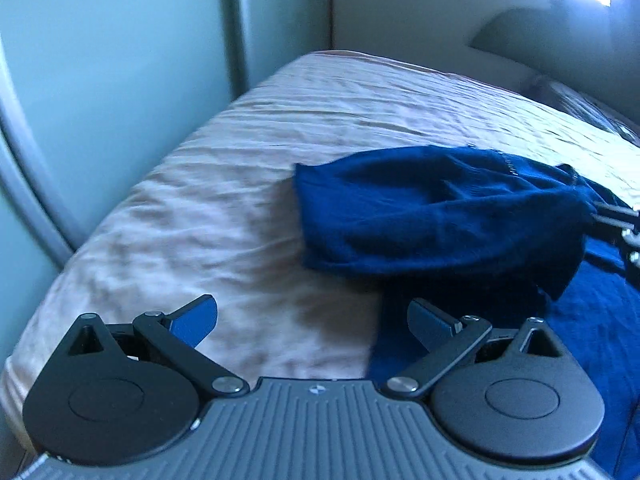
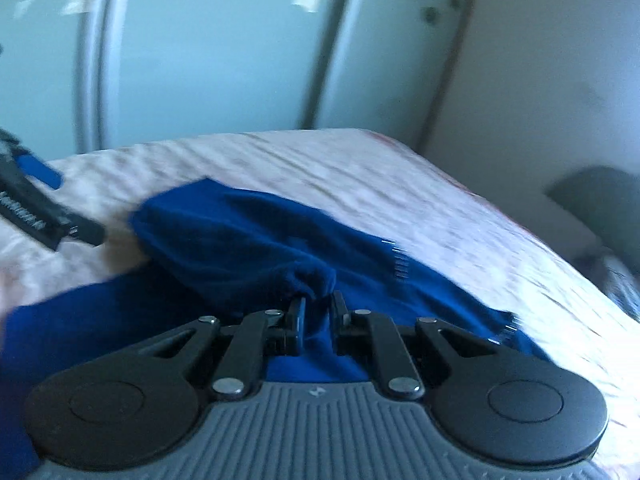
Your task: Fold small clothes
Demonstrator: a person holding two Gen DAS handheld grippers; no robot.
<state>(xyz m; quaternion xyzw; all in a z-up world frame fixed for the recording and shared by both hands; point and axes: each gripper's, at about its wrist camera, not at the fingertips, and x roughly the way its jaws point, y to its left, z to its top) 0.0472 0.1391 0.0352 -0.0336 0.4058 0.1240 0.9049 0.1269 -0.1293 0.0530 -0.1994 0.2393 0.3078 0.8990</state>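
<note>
— Where was the garment at that moment?

— The dark blue garment [image 1: 436,216] lay on the bed [image 1: 256,168], in the right half of the left wrist view, one part bunched up and lifted above the flatter layer underneath.

— And the right gripper?

— The right gripper [image 2: 319,308] was clamped on a pinch of that blue cloth, low in the centre of its own view, the fabric gathered into a tight fold between the fingers [image 2: 298,316]. From the left wrist view it only just showed at the right edge, at the bunched end.

— The left one?

— The left gripper [image 1: 312,320] stood wide apart with nothing between its blue pads [image 1: 196,320], low in the frame, over the pale wrinkled sheet just beside the garment's edge.

— Behind them?

— Pale glossy wardrobe doors [image 2: 224,60] filled the upper left, blurred.
</note>
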